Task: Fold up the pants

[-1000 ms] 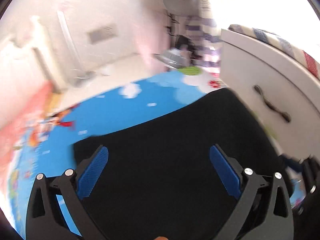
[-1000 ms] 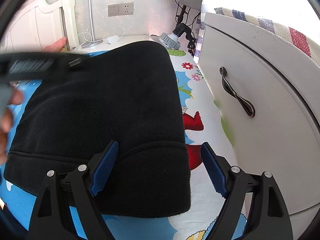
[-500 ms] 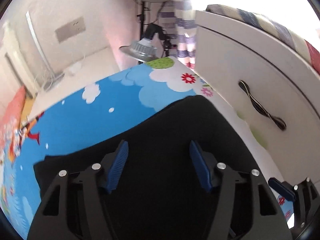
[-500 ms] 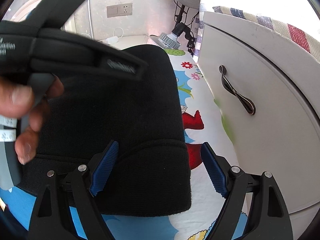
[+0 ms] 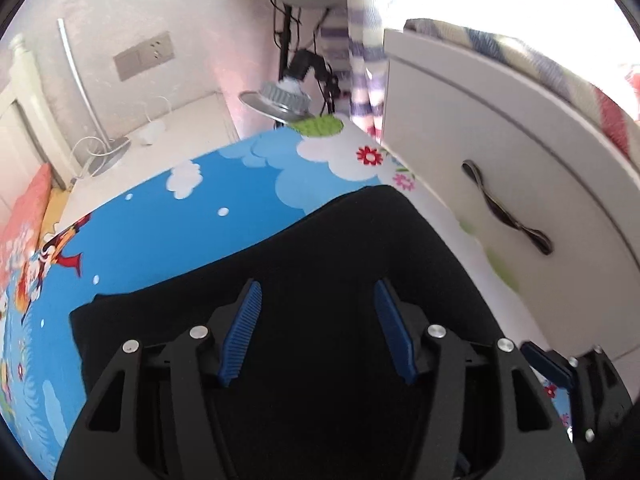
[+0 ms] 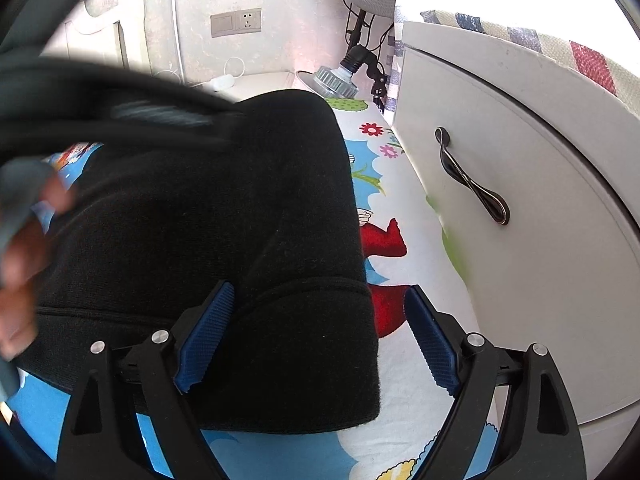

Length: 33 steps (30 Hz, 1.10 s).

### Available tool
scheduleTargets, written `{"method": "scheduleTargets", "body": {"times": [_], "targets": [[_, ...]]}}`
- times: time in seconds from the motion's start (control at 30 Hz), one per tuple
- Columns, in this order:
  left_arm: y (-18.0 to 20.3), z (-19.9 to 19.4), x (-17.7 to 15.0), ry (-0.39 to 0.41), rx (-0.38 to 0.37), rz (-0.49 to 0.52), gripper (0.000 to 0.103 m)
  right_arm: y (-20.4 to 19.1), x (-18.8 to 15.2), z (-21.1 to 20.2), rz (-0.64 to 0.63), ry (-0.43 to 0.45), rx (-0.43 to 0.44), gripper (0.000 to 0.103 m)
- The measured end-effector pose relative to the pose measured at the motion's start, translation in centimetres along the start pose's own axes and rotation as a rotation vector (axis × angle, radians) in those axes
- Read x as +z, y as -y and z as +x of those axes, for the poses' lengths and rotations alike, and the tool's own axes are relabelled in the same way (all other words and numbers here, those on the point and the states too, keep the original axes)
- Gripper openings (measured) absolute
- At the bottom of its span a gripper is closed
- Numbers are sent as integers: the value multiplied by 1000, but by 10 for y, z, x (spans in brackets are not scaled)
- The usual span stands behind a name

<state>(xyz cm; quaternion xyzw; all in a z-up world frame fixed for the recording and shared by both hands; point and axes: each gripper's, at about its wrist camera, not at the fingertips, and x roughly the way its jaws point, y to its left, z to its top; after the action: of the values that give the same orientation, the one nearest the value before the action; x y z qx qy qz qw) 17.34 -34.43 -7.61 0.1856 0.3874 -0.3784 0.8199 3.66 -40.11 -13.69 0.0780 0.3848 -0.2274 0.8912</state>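
Note:
The black pants (image 5: 320, 264) lie folded flat on a blue cartoon play mat (image 5: 168, 220). My left gripper (image 5: 318, 332) is open and empty, hovering over the middle of the pants. In the right wrist view the pants (image 6: 224, 216) show a ribbed waistband end nearest me. My right gripper (image 6: 316, 340) is open and empty, its jaws straddling the pants' right waistband corner. The left gripper's body and the hand holding it (image 6: 28, 240) cross the left of that view, blurred.
A white cabinet with a dark handle (image 6: 472, 188) stands close along the right of the mat. A clamp lamp (image 5: 280, 100), a fan and cables stand at the far end. A white floor and wall socket (image 5: 144, 56) lie beyond the mat.
My left gripper has swung right over the pants and its jaws have narrowed, though still open. My right gripper has stayed put.

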Motion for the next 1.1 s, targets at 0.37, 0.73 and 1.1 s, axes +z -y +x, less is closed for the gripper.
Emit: {"method": "scheduleTargets", "body": {"times": [0.37,0.73,1.1], "targets": [[-6,-3,-67,-41,68,-15,64,-2,1,0,-7,8,-21,84],[-43,-58,-81,9,25,-145,82,-8,1,-3,10,5,-68,87],[-55,-121,-138,42,-11,-188,101,-7,-2,-8,81,13,-81,87]]}}
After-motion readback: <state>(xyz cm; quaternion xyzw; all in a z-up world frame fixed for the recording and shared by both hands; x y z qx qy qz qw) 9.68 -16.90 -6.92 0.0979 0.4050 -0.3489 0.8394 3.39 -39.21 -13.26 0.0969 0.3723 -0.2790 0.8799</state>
